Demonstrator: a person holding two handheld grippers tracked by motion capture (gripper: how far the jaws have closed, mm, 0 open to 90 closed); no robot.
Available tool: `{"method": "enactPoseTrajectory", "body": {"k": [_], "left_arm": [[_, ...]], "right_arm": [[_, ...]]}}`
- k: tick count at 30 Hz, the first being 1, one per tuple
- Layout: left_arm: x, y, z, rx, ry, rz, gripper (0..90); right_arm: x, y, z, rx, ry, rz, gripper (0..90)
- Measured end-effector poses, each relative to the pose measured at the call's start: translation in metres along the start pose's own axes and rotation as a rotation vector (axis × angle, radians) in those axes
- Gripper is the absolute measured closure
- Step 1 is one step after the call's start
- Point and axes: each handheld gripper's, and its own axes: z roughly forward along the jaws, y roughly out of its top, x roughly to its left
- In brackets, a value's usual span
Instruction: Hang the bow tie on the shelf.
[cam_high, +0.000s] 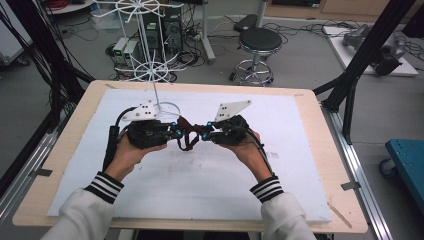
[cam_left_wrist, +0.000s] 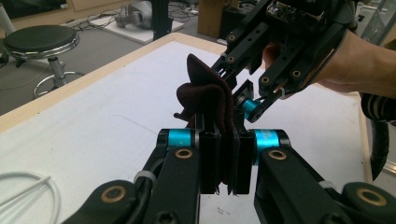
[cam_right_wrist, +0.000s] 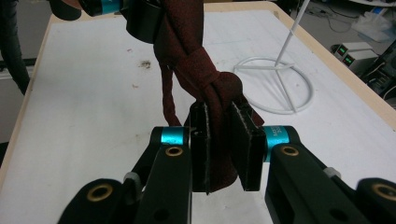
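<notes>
- Cloth strip (cam_high: 188, 134), dark maroon and knotted, hangs above the white pad (cam_high: 210, 175) mid-table, stretched between both grippers.
- Left gripper (cam_left_wrist: 220, 161): jaws clamped on one end of the strip.
- Right gripper (cam_right_wrist: 227, 149): jaws clamped on the other end, just below the knot.
- White wire stand (cam_high: 162, 107) sits just beyond on the far left.

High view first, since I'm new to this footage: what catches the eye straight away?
A dark red cloth, twisted and knotted, stretches above the middle of the white mat between the left gripper and the right gripper, each shut on one end. Behind them, a white wire rack rises from a ring base at the mat's far edge.
</notes>
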Motion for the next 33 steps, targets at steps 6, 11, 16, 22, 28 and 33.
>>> {"method": "enactPoseTrajectory", "body": {"k": [6, 11, 16, 22, 28, 33], "left_arm": [[0.002, 0.0, -0.005, 0.001, 0.008, 0.005, 85.0], [0.004, 0.001, -0.011, -0.01, 0.01, 0.003, 84.9], [0.01, 0.002, -0.019, -0.027, 0.01, -0.007, 84.9], [0.015, 0.004, -0.025, -0.026, 0.014, -0.013, 84.9], [0.022, 0.012, -0.031, -0.022, 0.022, -0.002, 84.8], [0.027, 0.021, -0.041, -0.024, 0.038, 0.01, 84.8]], "right_arm": [[0.004, -0.001, 0.003, -0.041, -0.081, 0.01, 14.4], [0.011, -0.004, 0.0, -0.101, -0.105, 0.015, 0.4], [0.013, -0.01, -0.008, -0.118, -0.118, 0.032, 0.4], [0.013, -0.02, -0.024, -0.154, -0.163, 0.058, 0.5], [0.015, -0.035, -0.043, -0.207, -0.202, 0.105, 0.5], [0.02, -0.051, -0.06, -0.246, -0.246, 0.126, 0.5]]}}
